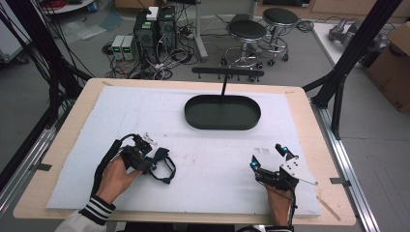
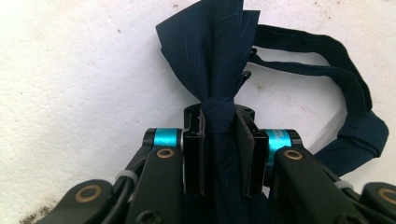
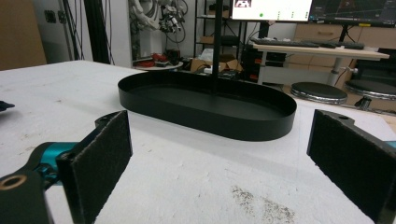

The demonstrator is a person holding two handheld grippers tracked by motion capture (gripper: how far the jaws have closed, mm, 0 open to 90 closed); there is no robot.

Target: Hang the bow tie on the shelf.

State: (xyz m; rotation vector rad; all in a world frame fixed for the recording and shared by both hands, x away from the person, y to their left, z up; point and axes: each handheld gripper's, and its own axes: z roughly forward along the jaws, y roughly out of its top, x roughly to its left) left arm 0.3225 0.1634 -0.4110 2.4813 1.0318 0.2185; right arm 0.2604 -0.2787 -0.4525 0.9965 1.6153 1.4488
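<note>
bow tie point(image 2: 219, 70) on white mat point(image 1: 212, 164), near-left | knot pinched in left gripper point(image 2: 219, 126), jaws clamped | wings fanned out beyond the jaws, long axis along them, strap point(image 2: 345, 93) looping aside | right gripper point(image 3: 219, 158) gaping wide, empty, facing black tray point(image 3: 205, 105)

Wooden table point(image 1: 72, 113), white sheet point(image 1: 145, 116), black oval tray point(image 1: 222, 112), navy bow tie point(image 1: 162, 162)

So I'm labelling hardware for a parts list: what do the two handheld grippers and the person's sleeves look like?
Both grippers are black with cyan rings at the finger joints. The left gripper shows brass-coloured pivot pins and trails a black cable. The right gripper has dark, felt-like pads, a grey three-cornered plate and a thin cable. The left sleeve has a black-and-white striped cuff.
</note>
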